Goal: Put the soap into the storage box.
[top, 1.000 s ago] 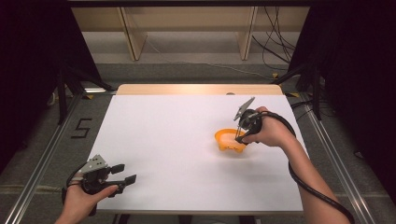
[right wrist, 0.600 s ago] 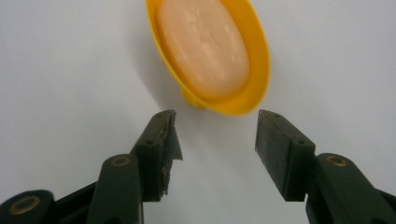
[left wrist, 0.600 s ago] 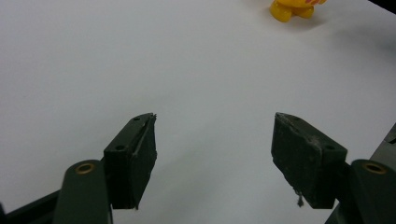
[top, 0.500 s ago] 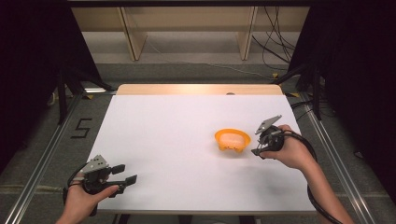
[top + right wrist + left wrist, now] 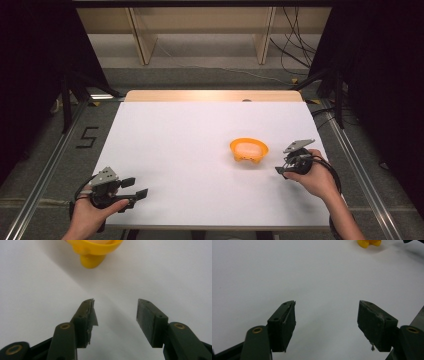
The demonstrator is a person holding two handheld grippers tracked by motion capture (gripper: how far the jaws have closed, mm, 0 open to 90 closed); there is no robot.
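Two tools stand empty, the left hand-held gripper [image 5: 136,187] wide, the right hand-held gripper [image 5: 279,171] narrower just beside the orange bowl [image 5: 248,149] right of centre on the tabletop [image 5: 190,140], so for a sound grip, straddle its near rim and close gently.

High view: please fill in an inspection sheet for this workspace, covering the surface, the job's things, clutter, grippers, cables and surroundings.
Surface: white table top, clean; bare wooden strip along its far edge.
Job's things: orange bowl, upright, right of centre, with something pale inside.
Clutter: nothing seen.
Grippers: left gripper at the near left corner, jaws apart, empty; right gripper beside the bowl, not touching it, jaws apart, empty.
Cables: black cable loops past the right wrist; loose cables on the floor beyond the table.
Surroundings: wooden shelf frame behind, black curtains at the sides, floor mark "5".
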